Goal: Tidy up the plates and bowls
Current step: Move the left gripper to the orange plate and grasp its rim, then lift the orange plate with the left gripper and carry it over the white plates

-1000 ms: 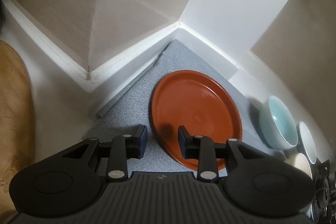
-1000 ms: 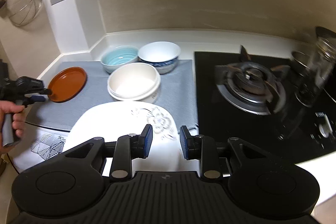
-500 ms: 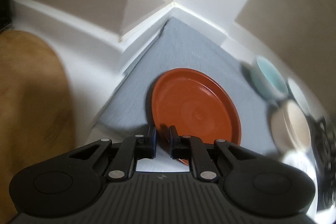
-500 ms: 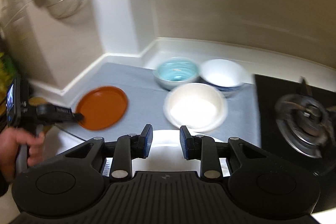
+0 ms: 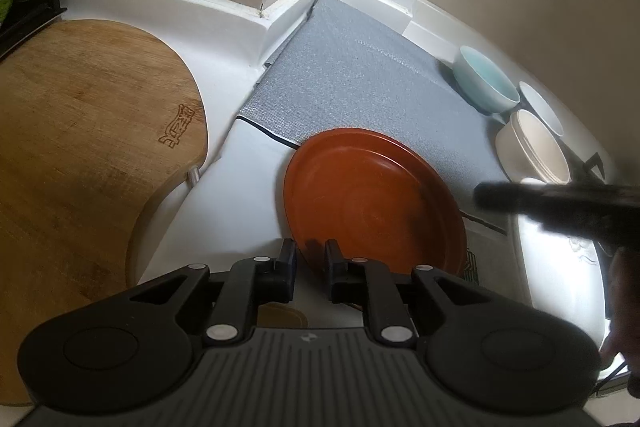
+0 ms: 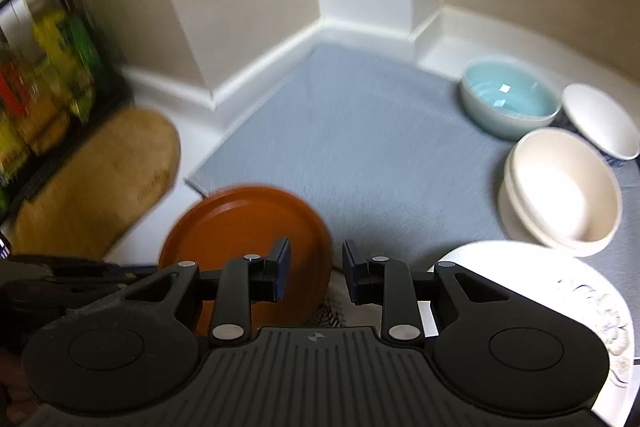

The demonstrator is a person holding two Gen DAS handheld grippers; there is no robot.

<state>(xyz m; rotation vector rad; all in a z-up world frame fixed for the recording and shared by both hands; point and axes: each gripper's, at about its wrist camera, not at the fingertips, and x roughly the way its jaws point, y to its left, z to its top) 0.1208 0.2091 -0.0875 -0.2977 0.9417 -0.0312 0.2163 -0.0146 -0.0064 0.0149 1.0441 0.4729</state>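
The left gripper [image 5: 310, 259] is clenched on the near rim of the terracotta plate [image 5: 372, 199], its jaws having just closed with the rim between them. The plate has been drawn toward the near edge of the grey mat [image 5: 368, 83] and now hangs partly off it, over the white desk [image 5: 240, 195]. The right gripper [image 6: 316, 275] hangs just beside the plate with its jaws partly apart and nothing between them; in the left wrist view it crosses in front of the mat's right side as a dark blur.

The grip is on a thin rim only, so the plate could tip or slip out if it is lifted quickly, and glazed ware gives the pads little purchase. The two grippers are close together, and the right one could knock the plate's far edge. A white patterned plate [image 6: 560, 291] lies just right of the terracotta one, near enough for the two rims to clash.

The mat's middle and back corner are bare, which leaves ample room there. Along its right side stand a light blue bowl [image 6: 508, 99], a white bowl [image 6: 600, 123] and stacked cream bowls [image 6: 560, 187]. Left of the mat lies a wooden cutting board [image 5: 80, 131], with a dark rack [image 6: 44, 39] behind it.
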